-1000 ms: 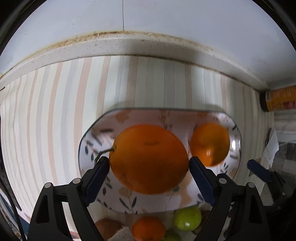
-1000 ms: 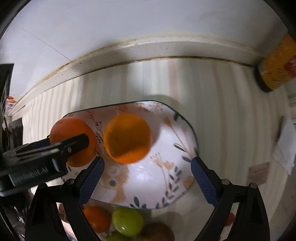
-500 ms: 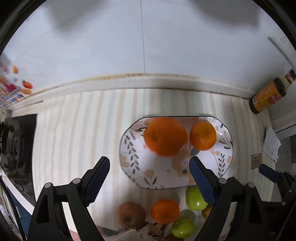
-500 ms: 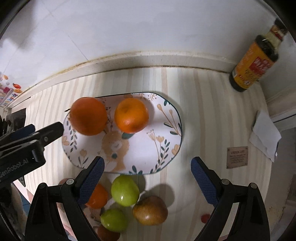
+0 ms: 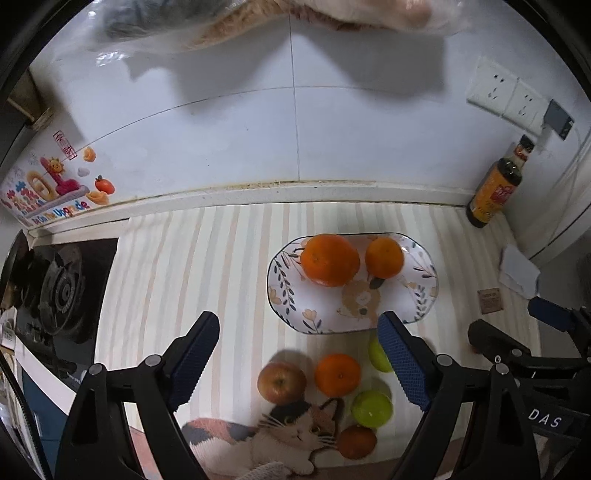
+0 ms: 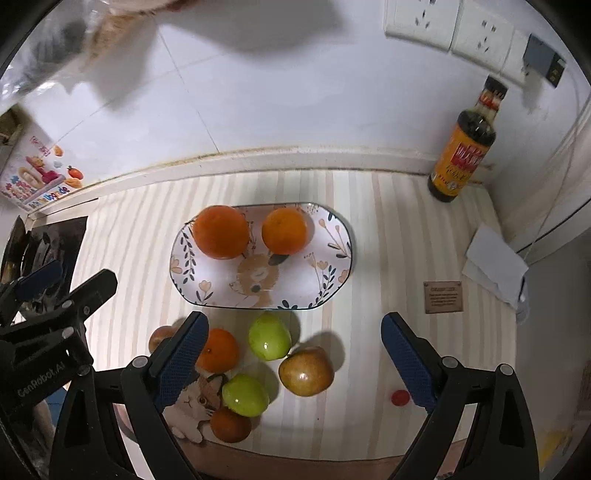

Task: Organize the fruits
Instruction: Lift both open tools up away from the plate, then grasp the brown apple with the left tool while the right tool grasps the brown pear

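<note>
Right wrist view: two glossy oranges on plate; both hand-held grippers apart.

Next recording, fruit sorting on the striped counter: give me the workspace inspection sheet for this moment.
Surface: striped mat over the counter, cat-print mat at the near edge.
Job's things: two oranges, large and small, on the floral plate. Off the plate, near side: orange, two green apples, two red-brown apples, one dark orange fruit.
Clutter: sauce bottle, folded paper, small card, red cap.
Grippers: left tongs and right tongs both open, holding nothing, above the loose fruit.
Cables: nothing seen.
Surroundings: tiled wall, sockets, gas hob, sticker.
</note>
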### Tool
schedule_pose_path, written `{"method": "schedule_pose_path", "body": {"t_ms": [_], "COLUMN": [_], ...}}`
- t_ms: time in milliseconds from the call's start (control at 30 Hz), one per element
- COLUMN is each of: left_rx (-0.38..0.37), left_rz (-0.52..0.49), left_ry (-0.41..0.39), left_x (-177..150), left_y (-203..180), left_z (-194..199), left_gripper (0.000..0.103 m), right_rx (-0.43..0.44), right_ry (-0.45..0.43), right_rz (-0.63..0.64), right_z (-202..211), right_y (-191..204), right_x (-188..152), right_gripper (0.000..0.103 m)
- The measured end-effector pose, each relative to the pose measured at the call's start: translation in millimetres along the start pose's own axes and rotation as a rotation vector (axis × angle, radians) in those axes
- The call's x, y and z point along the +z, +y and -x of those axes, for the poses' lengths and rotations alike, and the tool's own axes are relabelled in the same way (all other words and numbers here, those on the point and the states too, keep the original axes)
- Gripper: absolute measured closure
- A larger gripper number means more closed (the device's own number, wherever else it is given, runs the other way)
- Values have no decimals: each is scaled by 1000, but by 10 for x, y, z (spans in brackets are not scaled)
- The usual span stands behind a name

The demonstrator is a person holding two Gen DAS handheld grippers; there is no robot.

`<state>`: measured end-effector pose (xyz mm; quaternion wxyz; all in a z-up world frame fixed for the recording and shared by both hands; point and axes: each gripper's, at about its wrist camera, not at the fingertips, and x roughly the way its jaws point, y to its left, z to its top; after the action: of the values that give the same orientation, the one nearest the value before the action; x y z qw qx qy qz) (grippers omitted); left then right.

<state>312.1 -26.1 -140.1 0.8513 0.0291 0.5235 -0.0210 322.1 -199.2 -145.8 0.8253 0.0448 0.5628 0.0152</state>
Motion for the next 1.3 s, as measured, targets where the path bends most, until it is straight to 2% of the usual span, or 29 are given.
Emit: {"method": "schedule_pose_path", "body": {"t_ms": [333,467,667,767,867,1000,1133,1300], "left_rx": [-29,-42,-67,-58,-30,-2,5,-13], "left_rz": [20,33,55,54,66,89,102,85], "left_ry": [-49,-54,-43,-16,20,131,231,335], "left_x": [-128,-162,-209,-234,-281,-377,-517,-638], "left_y": [83,105,138,162,235,369,476,467], "left_z": [437,511,495,370,158,-285,-722,-1204], "left_gripper": [15,15,15,2,1,1,1,1], "right_rx": [18,30,56,71,83,83,93,99], "right_ry": [-92,-109,-95,-64,-14,89,199,272], "right_rz": [13,3,-27,-58,-95,-156,-228,-272], "right_z": [591,713,680,529,277,-242,-814,-1308], "right_y": [127,143,106,52,-37,-205,-400,-524], "right_x": [-174,-248,-326,-359,-393,-461,-593,-733], "right_gripper": [6,6,6,6,6,6,6,7]}}
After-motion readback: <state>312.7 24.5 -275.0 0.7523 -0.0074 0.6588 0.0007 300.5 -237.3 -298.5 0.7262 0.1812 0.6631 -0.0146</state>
